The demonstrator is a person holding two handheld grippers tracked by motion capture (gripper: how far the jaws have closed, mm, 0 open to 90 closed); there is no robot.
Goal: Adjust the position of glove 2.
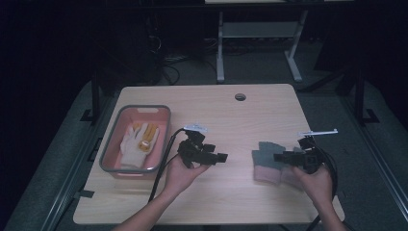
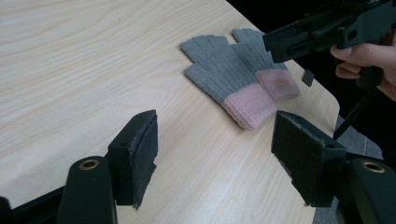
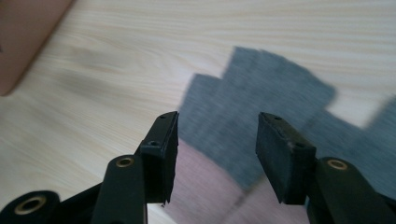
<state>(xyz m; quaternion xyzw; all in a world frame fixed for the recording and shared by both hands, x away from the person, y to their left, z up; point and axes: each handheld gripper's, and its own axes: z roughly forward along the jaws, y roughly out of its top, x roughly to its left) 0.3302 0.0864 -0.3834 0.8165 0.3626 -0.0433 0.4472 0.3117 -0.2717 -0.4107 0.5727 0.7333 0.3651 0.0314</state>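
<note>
Two grey knit gloves with pink cuffs lie side by side on the right part of the wooden table. My right gripper hovers just over them, pointing left, its jaws open with nothing between them. In the right gripper view its jaws stand apart above a grey glove near its pink cuff. My left gripper is held at mid-table, pointing right toward the gloves, open and empty. In the left gripper view the gloves lie ahead of the open jaws, and the right gripper reaches in above them.
A pink basket with a grey rim stands at the table's left, holding white gloves with yellow fingers. A round cable hole sits near the far edge. The table's right edge runs close behind the grey gloves.
</note>
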